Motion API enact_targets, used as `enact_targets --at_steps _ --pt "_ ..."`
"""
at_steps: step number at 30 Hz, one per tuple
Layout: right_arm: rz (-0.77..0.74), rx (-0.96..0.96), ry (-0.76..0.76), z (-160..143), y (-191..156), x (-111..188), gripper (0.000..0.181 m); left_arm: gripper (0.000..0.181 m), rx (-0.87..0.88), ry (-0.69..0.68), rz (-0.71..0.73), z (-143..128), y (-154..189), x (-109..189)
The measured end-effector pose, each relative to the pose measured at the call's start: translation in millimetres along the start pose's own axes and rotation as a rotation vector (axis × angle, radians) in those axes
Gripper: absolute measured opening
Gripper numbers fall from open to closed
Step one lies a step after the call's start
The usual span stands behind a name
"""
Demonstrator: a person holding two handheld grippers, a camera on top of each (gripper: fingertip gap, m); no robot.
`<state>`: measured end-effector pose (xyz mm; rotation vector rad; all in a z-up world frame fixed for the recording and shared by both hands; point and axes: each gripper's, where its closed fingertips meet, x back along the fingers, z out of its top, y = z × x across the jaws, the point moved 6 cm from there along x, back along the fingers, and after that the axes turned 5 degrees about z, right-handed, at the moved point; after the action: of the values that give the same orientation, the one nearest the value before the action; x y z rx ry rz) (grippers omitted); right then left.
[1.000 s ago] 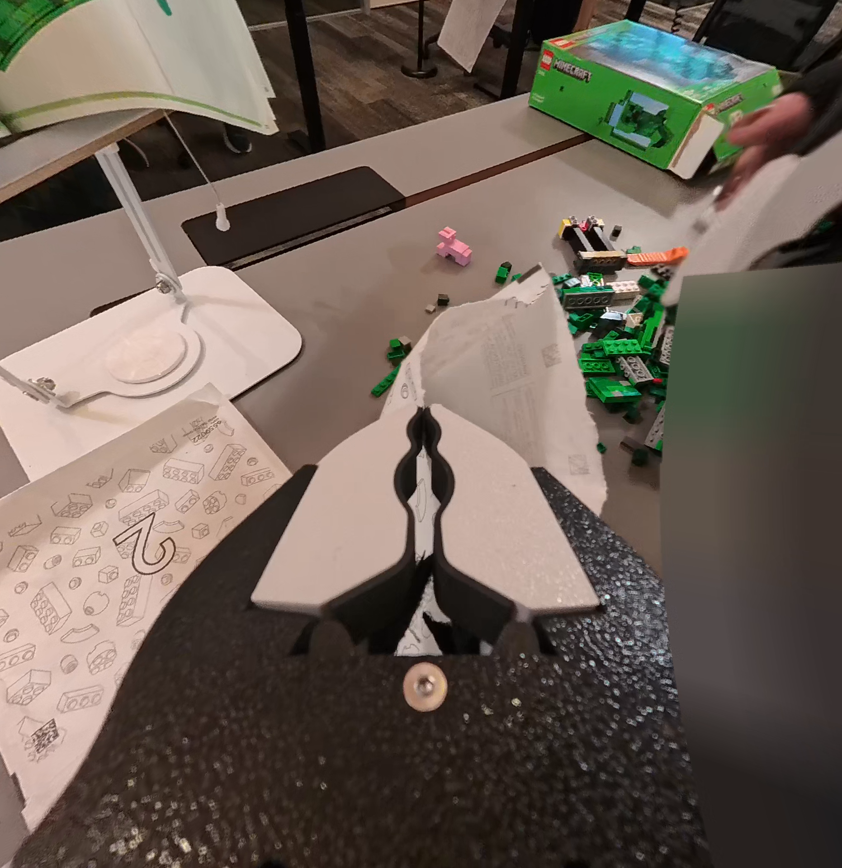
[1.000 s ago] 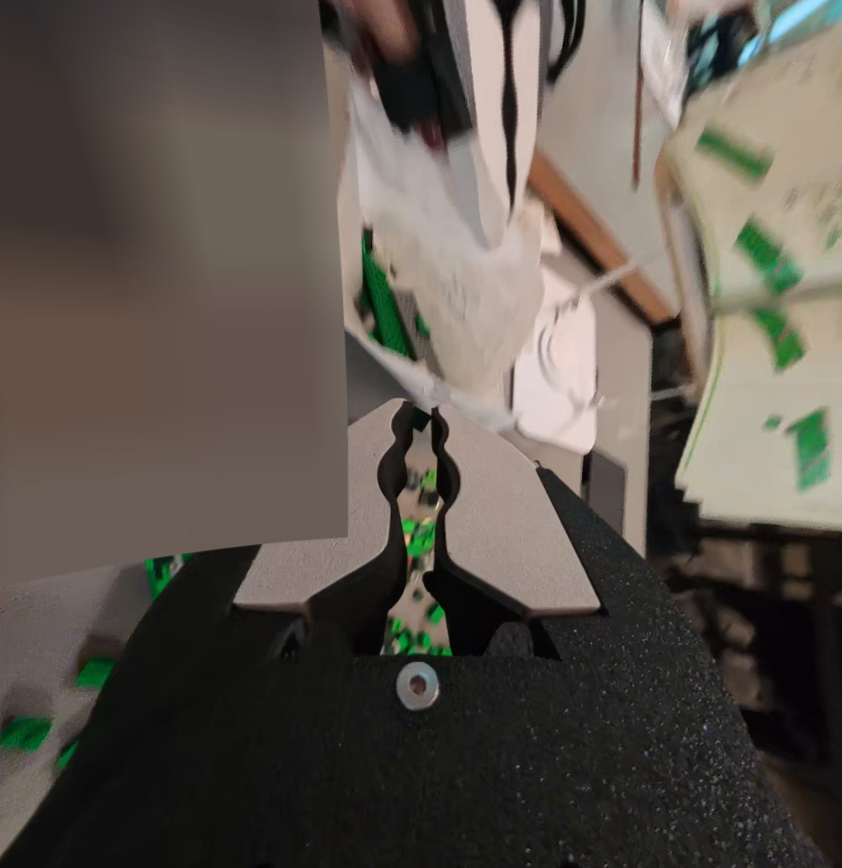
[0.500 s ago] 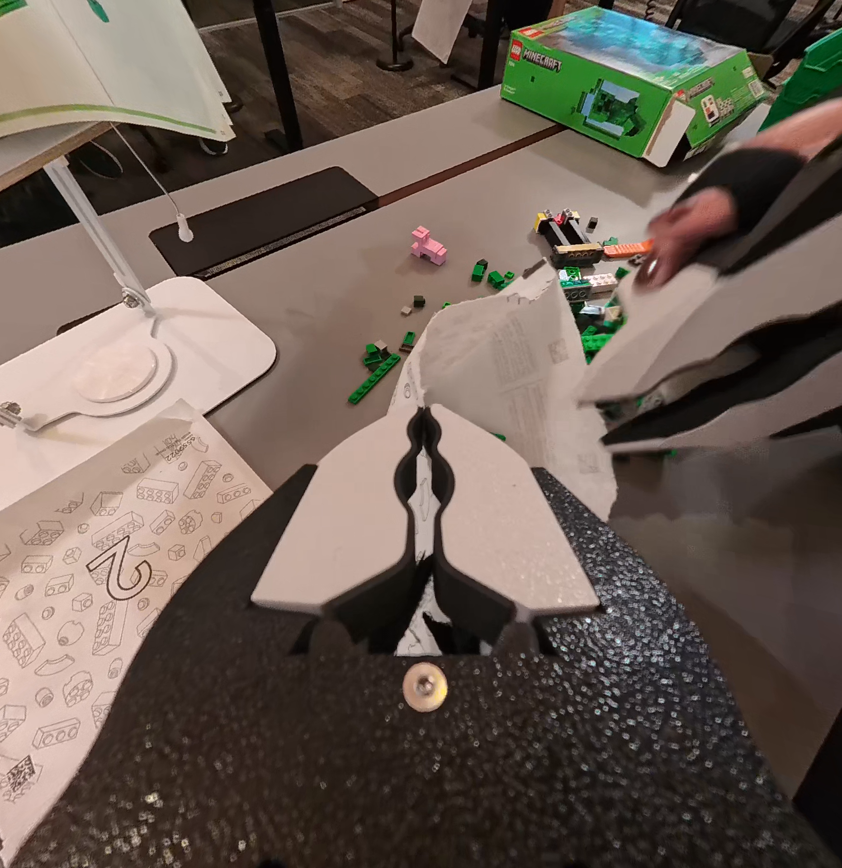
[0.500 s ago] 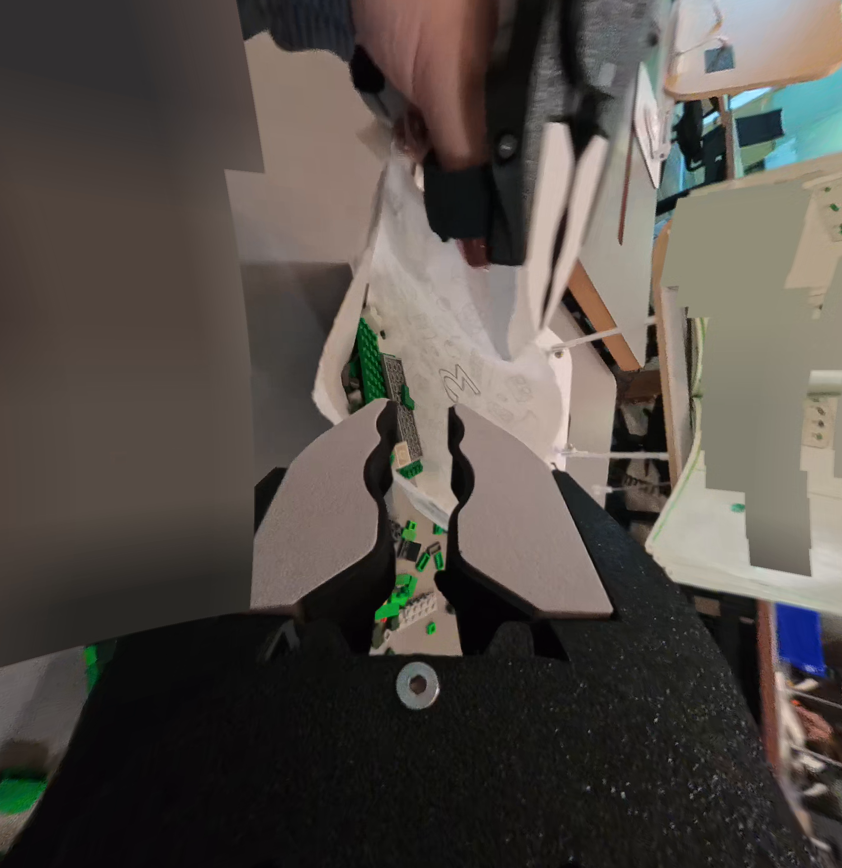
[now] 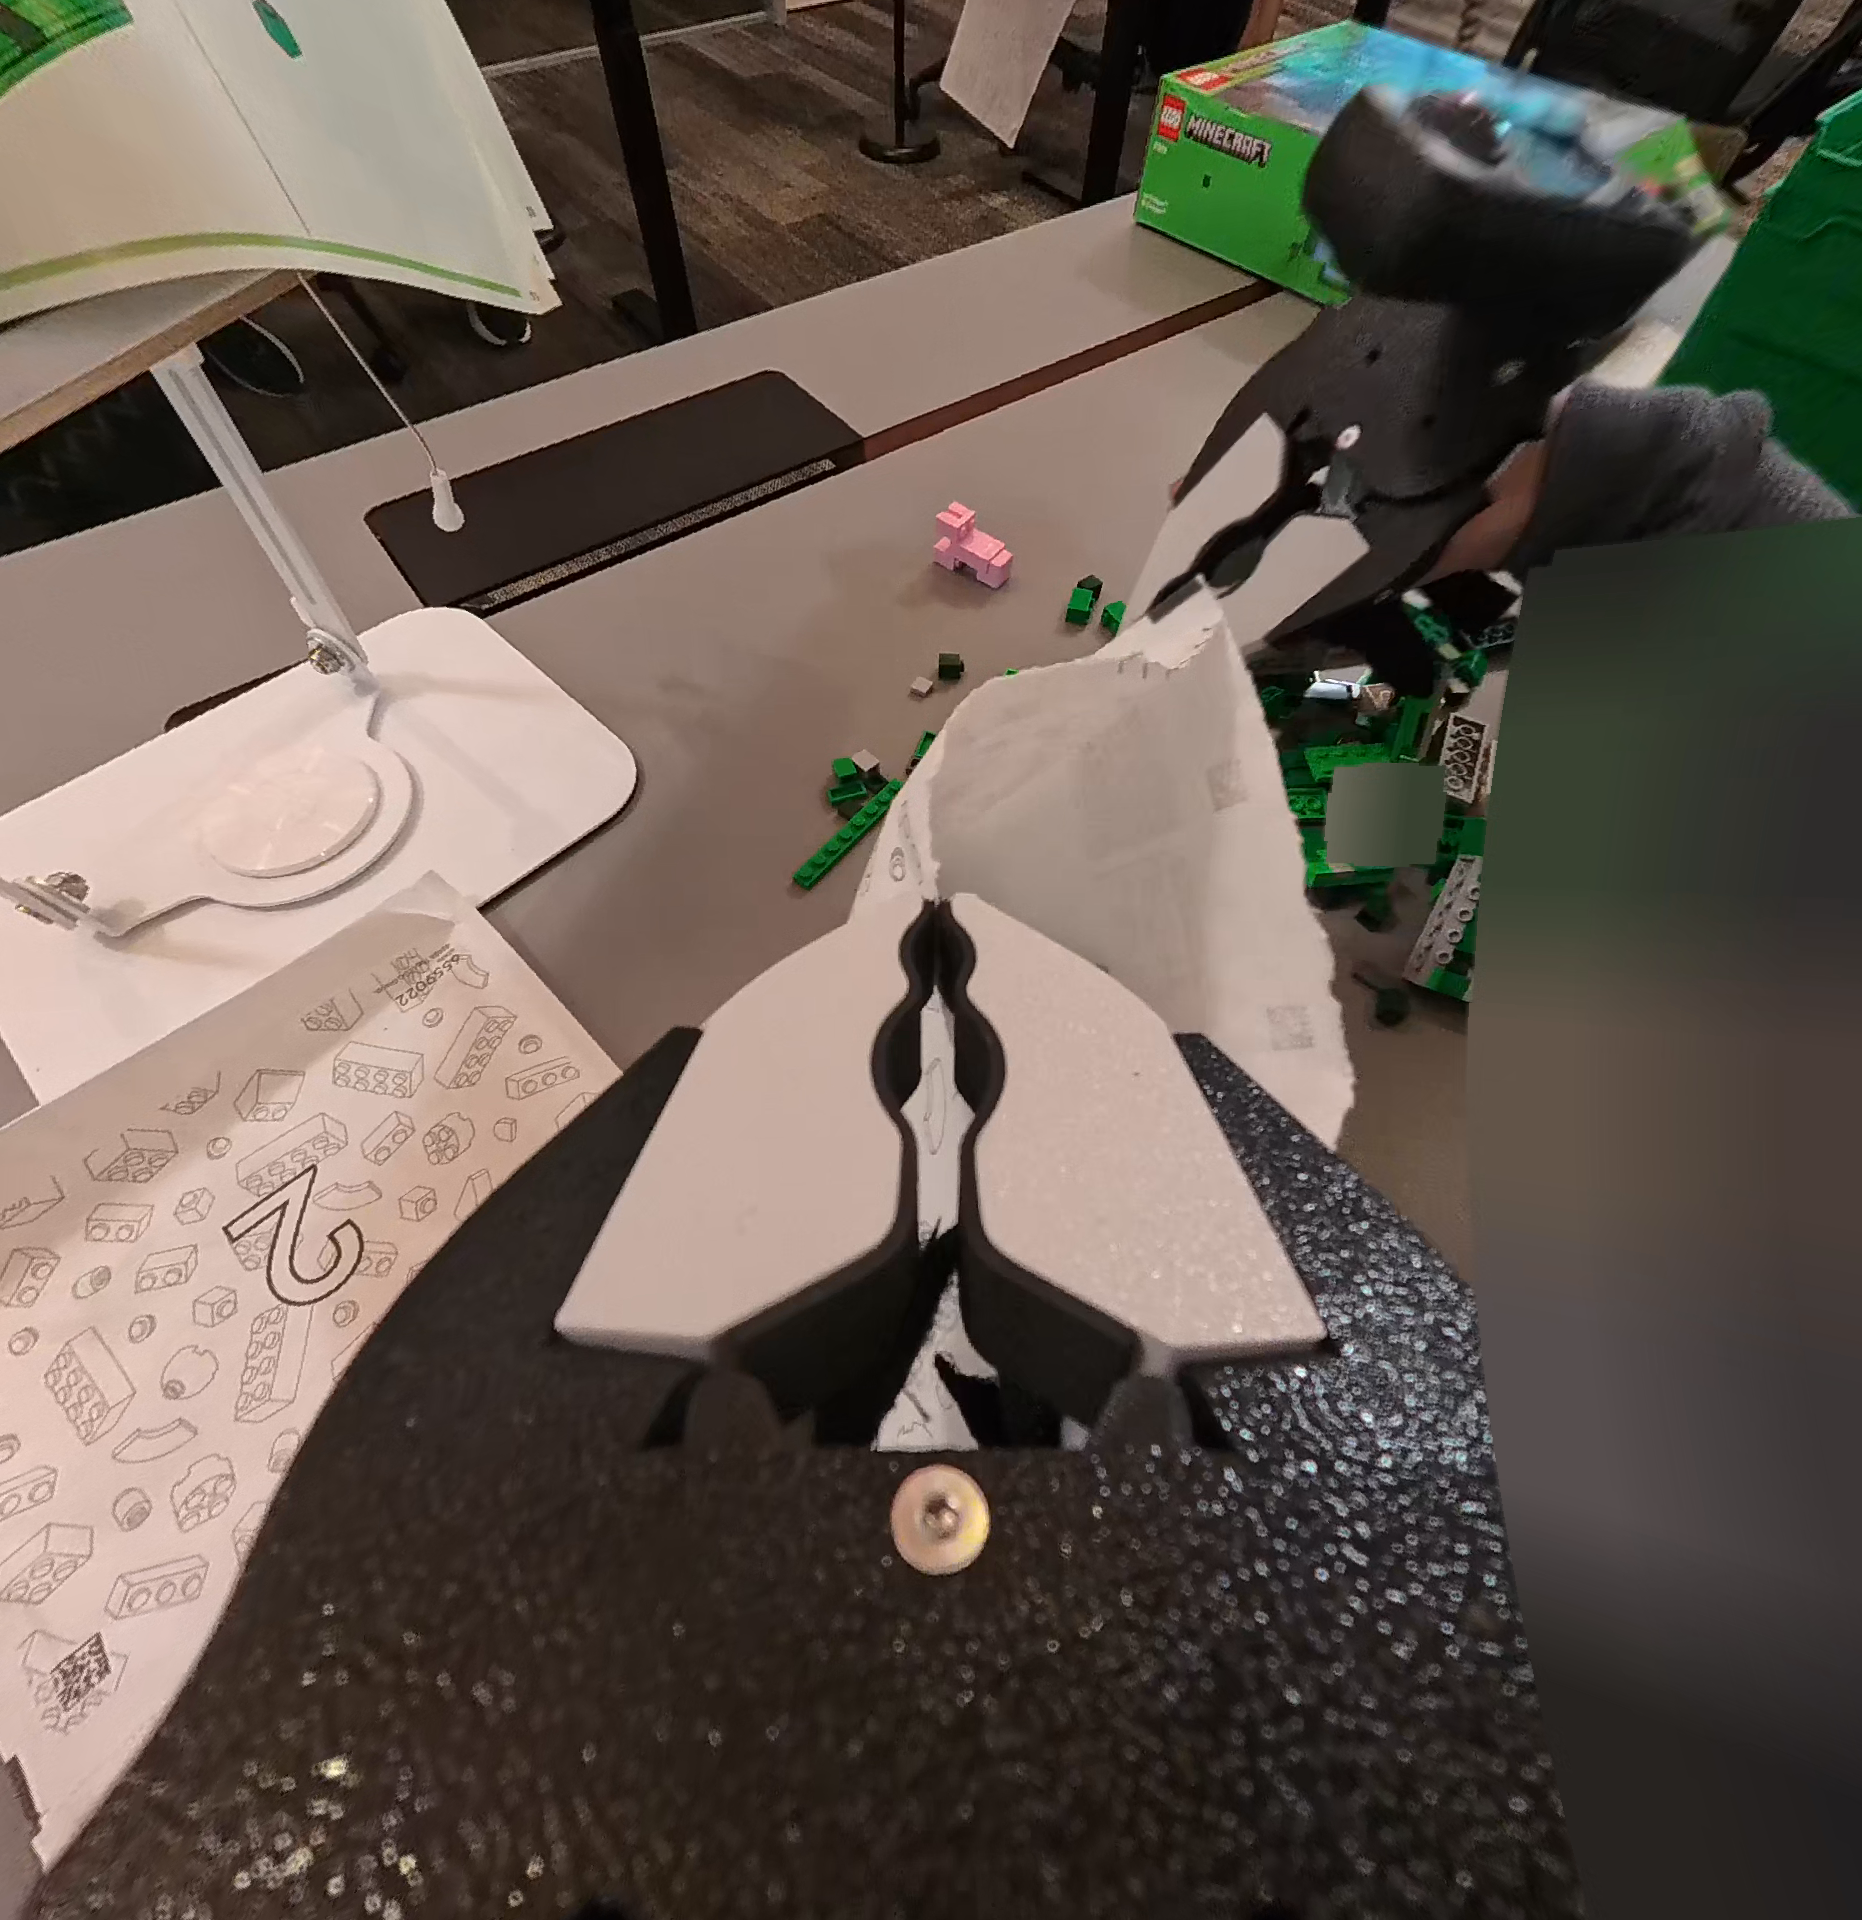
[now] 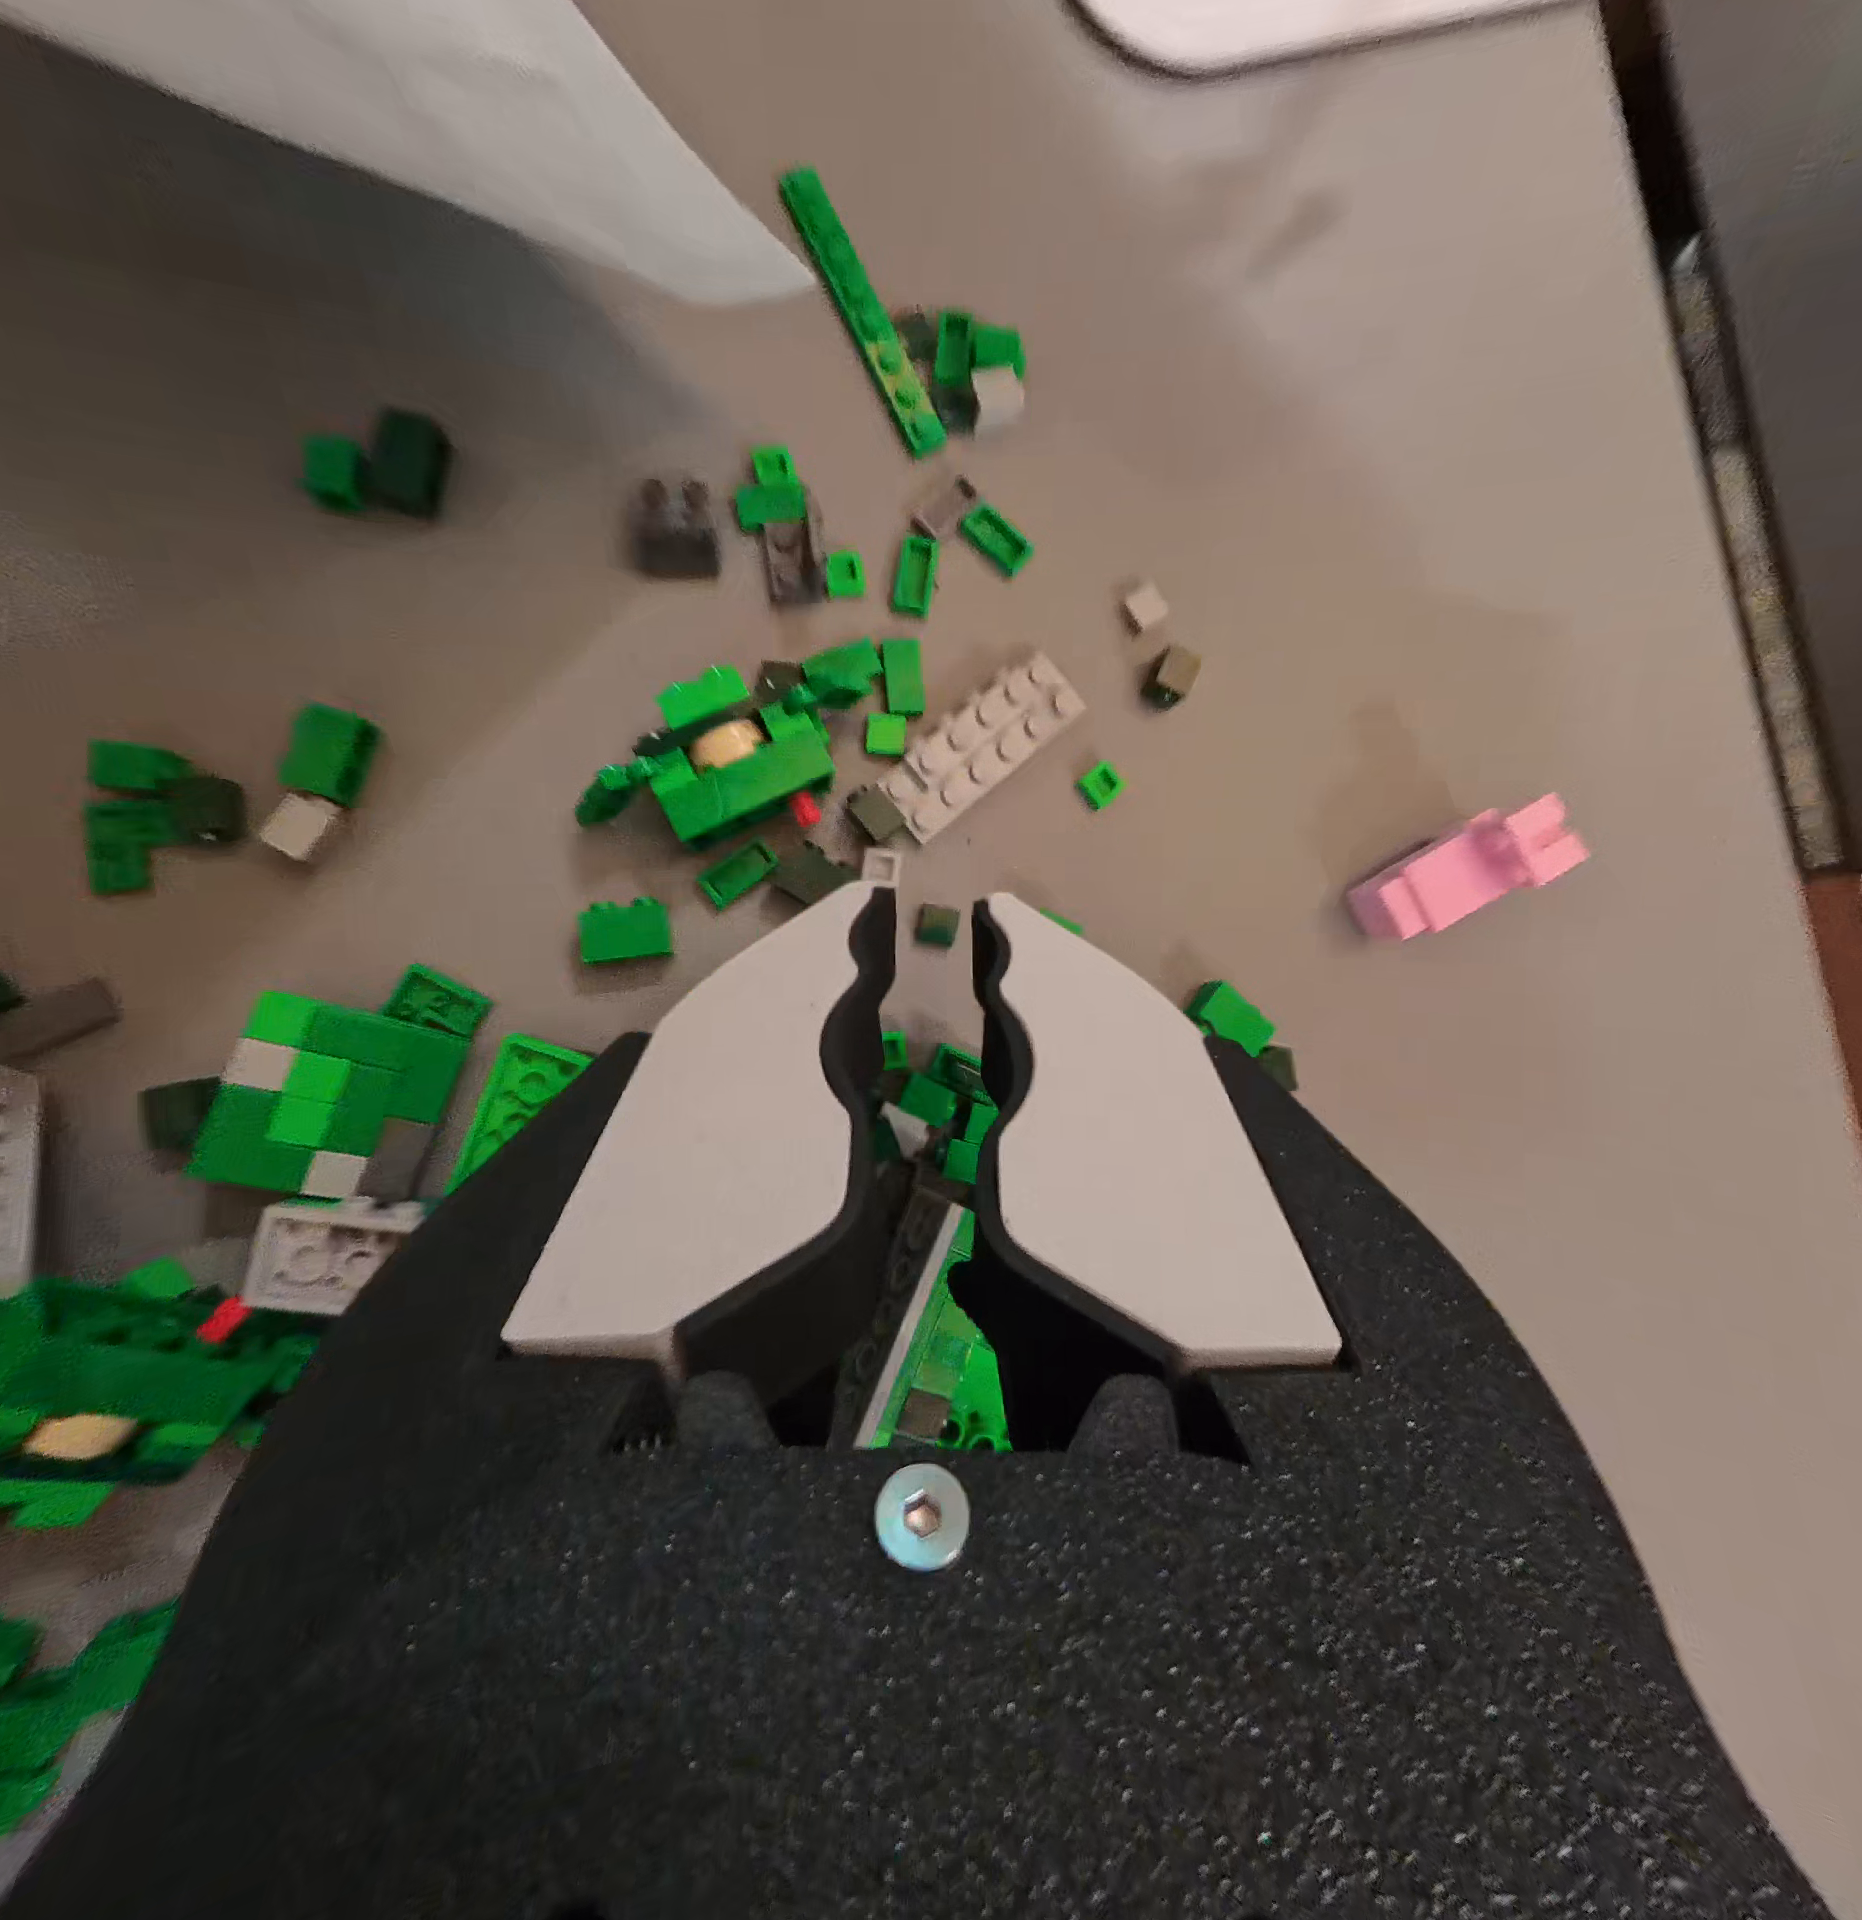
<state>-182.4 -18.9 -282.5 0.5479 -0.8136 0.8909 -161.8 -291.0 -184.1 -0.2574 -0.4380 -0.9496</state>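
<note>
My left gripper [image 5: 935, 909] is shut on a torn white paper bag [image 5: 1103, 831], which stands up open above the grey table [image 5: 698, 644]. My right gripper [image 6: 932, 904] is open and empty, pointing down over scattered green and grey bricks [image 6: 740, 769]; a small dark brick lies between its tips. In the left wrist view the right gripper [image 5: 1207, 582] hangs by the bag's upper torn edge, over the brick pile [image 5: 1363, 790]. A pink pig figure [image 5: 971, 545] stands apart; it also shows in the right wrist view [image 6: 1467, 868]. The bag's white edge [image 6: 553, 135] shows at top left.
A second printed paper bag [image 5: 231, 1195] lies flat at left. A white stand base [image 5: 314, 769] holds an open booklet [image 5: 231, 135]. A green set box [image 5: 1249, 177] sits at the far edge. A black inset panel [image 5: 615, 488] lies in the table. There is about 25 centimeters between the tips of the two grippers.
My right gripper opened and swung from facing the bag to pointing down over the bricks. My left gripper kept its hold on the bag and barely moved.
</note>
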Motion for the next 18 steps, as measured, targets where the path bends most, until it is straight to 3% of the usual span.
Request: enact_targets --at_steps 1,9,13,18 --pt "0.007 -0.014 -0.008 -4 2 -5 0.014 0.000 -0.001 -0.001 -0.001 0 0 0" --pt "0.056 -0.062 -0.015 -14 6 -20 0.016 0.000 -0.005 -0.016 -0.007 -2 2 -4" --pt "0.033 -0.041 -0.015 -9 5 -18 0.007 0.000 0.000 -0.015 0.002 -2 0 -4" --pt "-0.034 0.155 0.234 51 -22 36 0.007 0.000 0.003 -0.013 0.009 -2 -1 -3"
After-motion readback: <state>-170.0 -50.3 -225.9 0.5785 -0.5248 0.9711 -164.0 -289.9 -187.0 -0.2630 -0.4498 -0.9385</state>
